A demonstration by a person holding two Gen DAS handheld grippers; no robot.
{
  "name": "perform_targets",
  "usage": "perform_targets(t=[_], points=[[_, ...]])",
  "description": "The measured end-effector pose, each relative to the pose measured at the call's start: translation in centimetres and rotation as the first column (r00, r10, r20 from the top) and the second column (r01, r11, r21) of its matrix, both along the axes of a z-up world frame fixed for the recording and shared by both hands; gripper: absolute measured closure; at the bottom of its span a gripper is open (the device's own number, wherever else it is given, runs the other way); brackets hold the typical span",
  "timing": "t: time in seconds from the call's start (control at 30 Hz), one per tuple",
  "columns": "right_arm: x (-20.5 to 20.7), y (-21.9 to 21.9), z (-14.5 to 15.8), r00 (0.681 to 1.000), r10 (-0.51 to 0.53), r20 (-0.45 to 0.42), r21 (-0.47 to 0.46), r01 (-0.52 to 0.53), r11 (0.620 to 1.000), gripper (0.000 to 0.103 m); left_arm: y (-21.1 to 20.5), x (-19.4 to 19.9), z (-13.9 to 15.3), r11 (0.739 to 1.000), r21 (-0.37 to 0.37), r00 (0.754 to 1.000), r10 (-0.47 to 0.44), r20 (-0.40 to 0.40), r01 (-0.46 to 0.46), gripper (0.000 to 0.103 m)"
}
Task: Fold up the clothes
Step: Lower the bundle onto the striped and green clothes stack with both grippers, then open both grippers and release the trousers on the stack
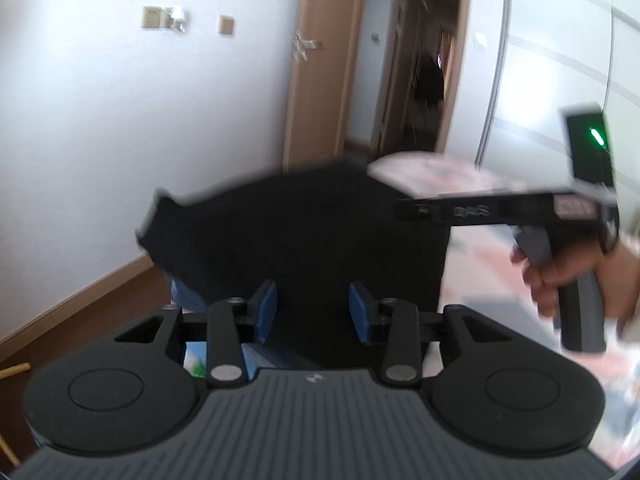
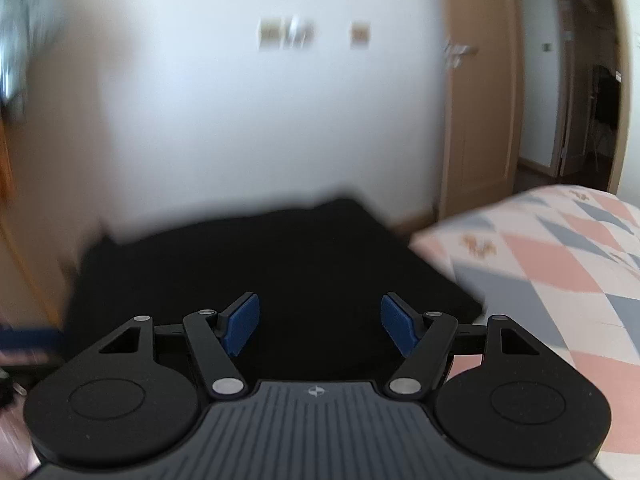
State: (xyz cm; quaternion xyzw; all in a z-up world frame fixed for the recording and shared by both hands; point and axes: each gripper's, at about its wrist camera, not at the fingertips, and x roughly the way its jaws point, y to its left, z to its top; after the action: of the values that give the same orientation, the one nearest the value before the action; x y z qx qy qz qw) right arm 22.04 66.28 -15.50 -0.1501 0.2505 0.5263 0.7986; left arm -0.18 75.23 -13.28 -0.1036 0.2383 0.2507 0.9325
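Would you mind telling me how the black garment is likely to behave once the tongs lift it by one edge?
The black garment is probably floppy: its outline sags unevenly rather than holding a straight edge. It looks thin, so likely light. Both the left tongs and the right tongs stand open around it, so it may slip unless pinched firmly.

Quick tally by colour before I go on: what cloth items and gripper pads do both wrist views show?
Black garment: 1
Pink, grey and white patterned bedcover: 1
Blue pads on the left gripper: 2
Blue pads on the right gripper: 2
Total: 6
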Motion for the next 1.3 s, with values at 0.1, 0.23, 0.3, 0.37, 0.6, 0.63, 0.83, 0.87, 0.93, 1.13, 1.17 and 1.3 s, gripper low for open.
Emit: perform_targets(t=[0.1, 0.23, 0.3, 0.37, 0.6, 0.63, 0.83, 0.87, 0.93, 1.13, 1.17, 1.3], points=[[-0.2, -0.4, 0.3, 0.999, -0.03, -0.025, 0.01, 0.03, 1.0, 0.033, -0.3, 0.1, -0.1, 1.0, -0.001, 1.0, 0.002, -0.019, -0.002, 0.068], [-1.3, -2.0, 1.9, 0.994, -0.077, -0.081, 0.06, 0.082, 0.995, 0.027, -0.6, -0.8, 1.4, 0.999, -0.013, 0.999, 0.031, -0.036, -0.032, 0.062], [-2.2, -3.3, 2.2, 0.99, -0.095, -0.107, 0.065, 0.102, 0.993, 0.026, -1.2, -1.4, 2.1, 0.999, -0.017, 0.998, 0.043, -0.045, -0.044, 0.058], [-3.1, -4.7, 2.2, 0.985, -0.11, -0.131, 0.06, 0.119, 0.991, 0.026, -1.9, -1.9, 2.8, 0.998, -0.029, 0.996, 0.063, -0.056, -0.064, 0.053], [-5.5, -10.1, 2.2, 0.971, -0.115, -0.211, 0.047, 0.127, 0.991, 0.022, -6.6, -4.4, 3.3, 0.985, -0.055, 0.979, 0.156, -0.132, -0.164, 0.045], [-5.9, -11.1, 2.6, 0.971, -0.111, -0.212, 0.054, 0.125, 0.991, 0.018, -7.6, -4.6, 3.4, 0.982, -0.053, 0.974, 0.169, -0.151, -0.179, 0.044], [-7.9, -17.8, 6.3, 0.967, -0.1, -0.234, 0.091, 0.124, 0.988, 0.011, -13.1, -6.2, 5.8, 0.963, -0.095, 0.951, 0.229, -0.207, -0.253, 0.03], [-8.3, -19.0, 7.1, 0.965, -0.098, -0.244, 0.097, 0.125, 0.987, 0.011, -14.0, -6.4, 6.4, 0.958, -0.104, 0.947, 0.24, -0.215, -0.267, 0.029], [-8.9, -21.1, 8.7, 0.958, -0.087, -0.274, 0.115, 0.122, 0.986, 0.008, -15.7, -6.9, 7.4, 0.948, -0.126, 0.938, 0.258, -0.229, -0.292, 0.026], [-10.6, -26.7, 12.2, 0.923, -0.065, -0.38, 0.148, 0.13, 0.98, 0.006, -20.2, -8.4, 9.8, 0.919, -0.187, 0.919, 0.292, -0.266, -0.346, 0.025], [-11.1, -27.3, 12.6, 0.923, -0.064, -0.38, 0.145, 0.127, 0.981, 0.006, -20.9, -8.6, 10.2, 0.916, -0.187, 0.915, 0.298, -0.273, -0.354, 0.024], [-12.7, -29.4, 14.1, 0.926, -0.061, -0.372, 0.119, 0.113, 0.986, 0.003, -23.4, -8.8, 11.8, 0.917, -0.161, 0.9, 0.302, -0.313, -0.364, 0.022]])
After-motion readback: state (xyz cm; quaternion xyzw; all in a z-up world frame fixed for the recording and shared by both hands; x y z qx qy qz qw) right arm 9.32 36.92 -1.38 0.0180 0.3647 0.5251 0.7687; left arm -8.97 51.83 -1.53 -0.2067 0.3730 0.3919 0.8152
